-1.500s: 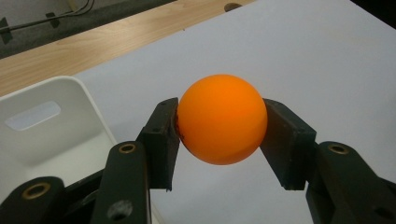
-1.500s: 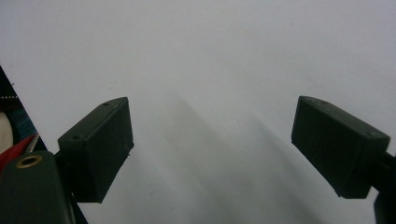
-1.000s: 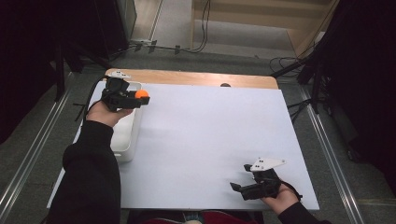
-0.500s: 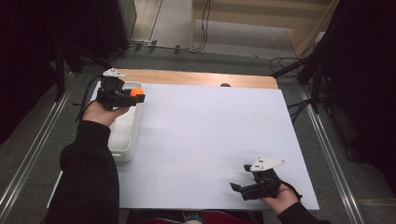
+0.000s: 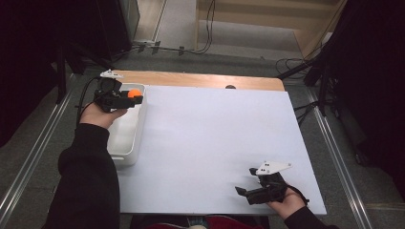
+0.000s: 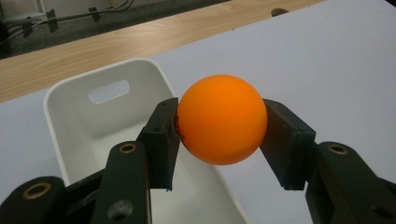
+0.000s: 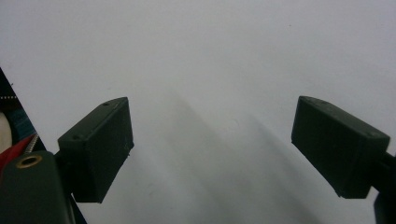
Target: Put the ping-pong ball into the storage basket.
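Observation:
An orange ball (image 6: 221, 119) is clamped between the two black jaws of my left gripper (image 6: 219, 135), which is shut on it. In the high view the ball (image 5: 134, 93) hangs over the far end of a white oblong tub (image 5: 125, 138) at the table's left side, with the left gripper (image 5: 128, 97) above that tub. The tub's far wall with its handle slot (image 6: 108, 91) lies behind and below the ball. My right gripper (image 5: 244, 187) rests near the front right of the white sheet; its jaws stand wide apart with nothing between them (image 7: 212, 154).
A white sheet (image 5: 215, 143) covers most of the table, with a strip of bare wood (image 5: 200, 81) along the far edge. Cables and dark stands lie on the floor beyond the table, and metal rails run along both sides.
My left gripper, still carrying the ball, has drifted a little to the left and toward the far end of the tub. The right gripper has stayed where it was.

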`<state>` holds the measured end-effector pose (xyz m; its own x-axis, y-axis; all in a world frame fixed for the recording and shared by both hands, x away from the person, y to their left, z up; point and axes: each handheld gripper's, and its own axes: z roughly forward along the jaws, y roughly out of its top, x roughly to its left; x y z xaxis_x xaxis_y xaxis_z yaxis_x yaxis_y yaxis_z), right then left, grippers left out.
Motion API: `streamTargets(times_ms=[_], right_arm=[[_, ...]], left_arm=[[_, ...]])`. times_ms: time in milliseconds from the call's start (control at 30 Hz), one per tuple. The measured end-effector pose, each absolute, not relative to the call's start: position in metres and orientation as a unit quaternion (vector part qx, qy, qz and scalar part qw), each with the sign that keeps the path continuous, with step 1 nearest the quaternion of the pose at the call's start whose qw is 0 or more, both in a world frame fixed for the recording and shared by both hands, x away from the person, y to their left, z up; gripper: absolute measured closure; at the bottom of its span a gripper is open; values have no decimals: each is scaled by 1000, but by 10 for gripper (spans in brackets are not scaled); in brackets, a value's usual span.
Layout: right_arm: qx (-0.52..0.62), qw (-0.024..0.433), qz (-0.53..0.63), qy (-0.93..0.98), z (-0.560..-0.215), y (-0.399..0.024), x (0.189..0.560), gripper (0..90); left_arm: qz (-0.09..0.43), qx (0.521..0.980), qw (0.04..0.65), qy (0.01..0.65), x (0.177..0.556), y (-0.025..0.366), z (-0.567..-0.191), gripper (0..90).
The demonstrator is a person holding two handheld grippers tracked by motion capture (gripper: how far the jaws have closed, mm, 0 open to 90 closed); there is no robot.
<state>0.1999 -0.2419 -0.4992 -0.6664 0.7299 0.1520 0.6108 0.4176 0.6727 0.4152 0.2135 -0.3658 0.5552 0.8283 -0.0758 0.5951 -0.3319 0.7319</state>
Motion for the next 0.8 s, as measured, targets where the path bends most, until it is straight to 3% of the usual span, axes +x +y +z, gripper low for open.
streamTargets(times_ms=[800], right_arm=[[402, 81, 361, 838, -500, -241, 200, 115]], left_arm=[[157, 795, 346, 473, 425, 228, -383, 499]])
